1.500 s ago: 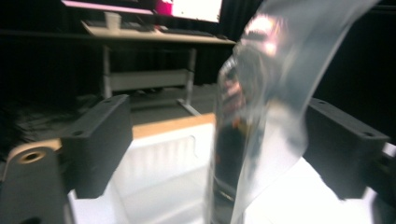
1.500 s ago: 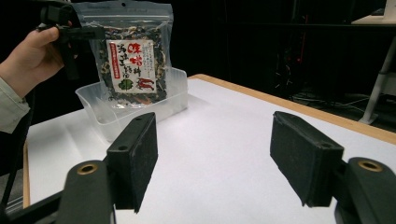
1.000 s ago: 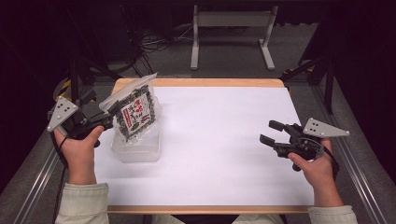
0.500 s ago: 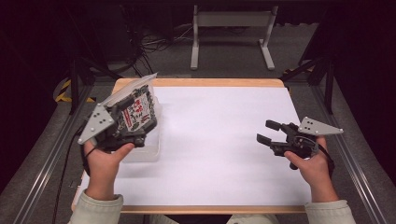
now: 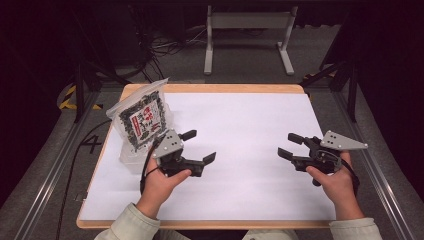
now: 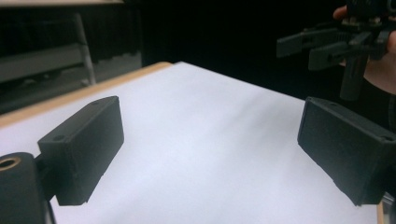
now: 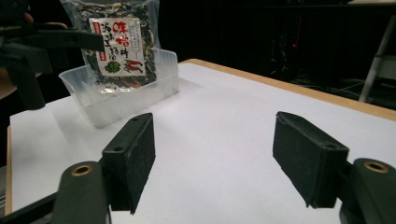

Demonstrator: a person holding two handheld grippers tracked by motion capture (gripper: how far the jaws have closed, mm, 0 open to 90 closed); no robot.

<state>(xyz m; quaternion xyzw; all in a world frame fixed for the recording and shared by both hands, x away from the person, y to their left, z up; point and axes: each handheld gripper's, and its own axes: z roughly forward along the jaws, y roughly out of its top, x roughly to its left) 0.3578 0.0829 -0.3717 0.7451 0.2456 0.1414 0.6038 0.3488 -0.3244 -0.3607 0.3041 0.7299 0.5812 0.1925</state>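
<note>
since the earlier frames, the left gripper had drawn away from the clear plastic tub and swung toward the middle of the white-topped desk, letting go of the printed clear snack bag with dark contents, which now stood propped upright in the tub, leaning toward the tub's far side. the right gripper had barely shifted, hanging well apart from the tub on the opposite side of the desk.

both sets of fingers stood wide open and held nothing: in the left gripper view only bare white desk lay between the two black pads, and the same was true between the pads in the right gripper view.

judging by this layout, the placing of the bag into the tub looked done, with the bag resting inside and nothing touching it. what was left, if anything, seemed small: perhaps settling the bag flatter, since it stuck well above the tub's rim.

the tub's near wall was partly covered by the left hand in the high view, so how deep the bag sat was hard to tell. the bag's print was too small to read, and its bottom edge was blurred behind the frosted plastic in the right gripper view.
</note>
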